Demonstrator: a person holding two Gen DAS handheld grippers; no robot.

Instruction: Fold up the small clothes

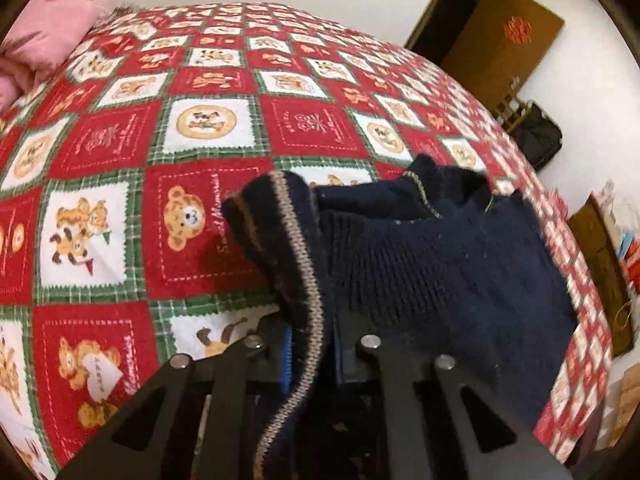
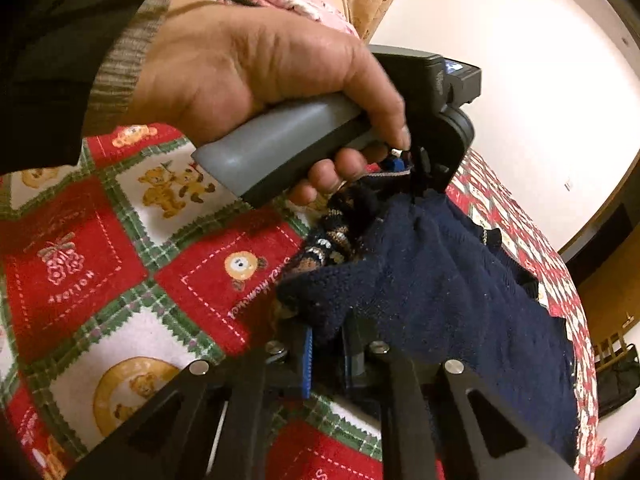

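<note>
Right wrist view: left tool [image 2: 404,168] and right tool [image 2: 328,344] both pinch sweater [image 2: 440,280].

The sweater [image 1: 440,264] I am folding is a small navy knit with ribbed texture. One edge carries a band of tan and brown stripes [image 1: 308,280], and in the right wrist view a patterned section in brown, white and black [image 2: 332,248] shows where the cloth bunches. It is not flat: part is lifted and gathered in folds, the striped edge running up from near me toward the far side. The rest drapes down onto the bed toward the right. The knit looks thick and slightly fuzzy, with small pale specks of lint on it. Its full shape is hidden by the bunching.
</note>
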